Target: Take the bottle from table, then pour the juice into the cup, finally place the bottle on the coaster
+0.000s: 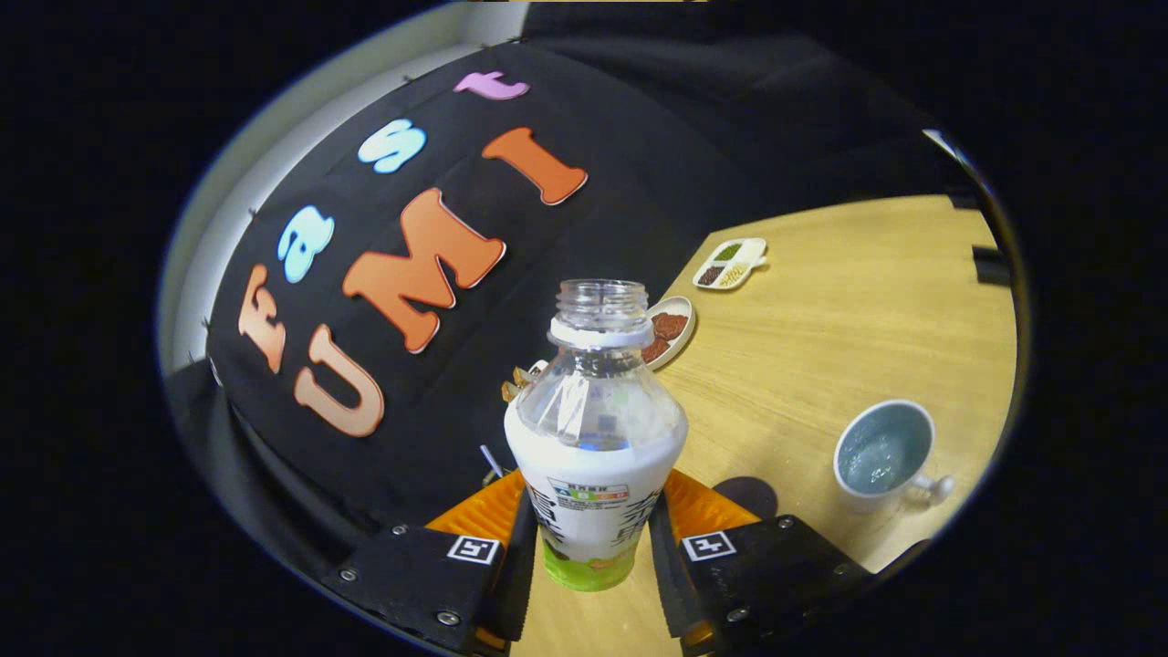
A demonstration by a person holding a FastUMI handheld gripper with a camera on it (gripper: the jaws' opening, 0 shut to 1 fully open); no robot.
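Clear plastic bottle (593,429) sits clamped between the 2 fingers, uncapped, white label wrap round the body, green band at the base. Gripper (591,547) is closed on it: both fingers press the lower body from either side, neck and open mouth rising beyond the fingertips. Long axis of the bottle runs straight up and away from the jaws, roughly upright relative to them, though the whole scene leans, so the gripper itself looks rolled. Bottle appears lifted off the wooden table (821,301); can't tell how high.

Key relation: cup (885,452) lies to the right of the jaws and slightly ahead, well apart from the bottle, mouth open upward, handle pointing away from the bottle. Some liquid or sheen shows inside the cup; can't tell how much. Liquid level in the bottle is unclear behind the label.

Judgement: pour needs the bottle's mouth carried right over the cup, then tipped toward it. Risk is spilling short across the gap.

Coaster not identified. 2 small dishes (671,328) (730,263) sit far beyond the fingers, near the booth wall.
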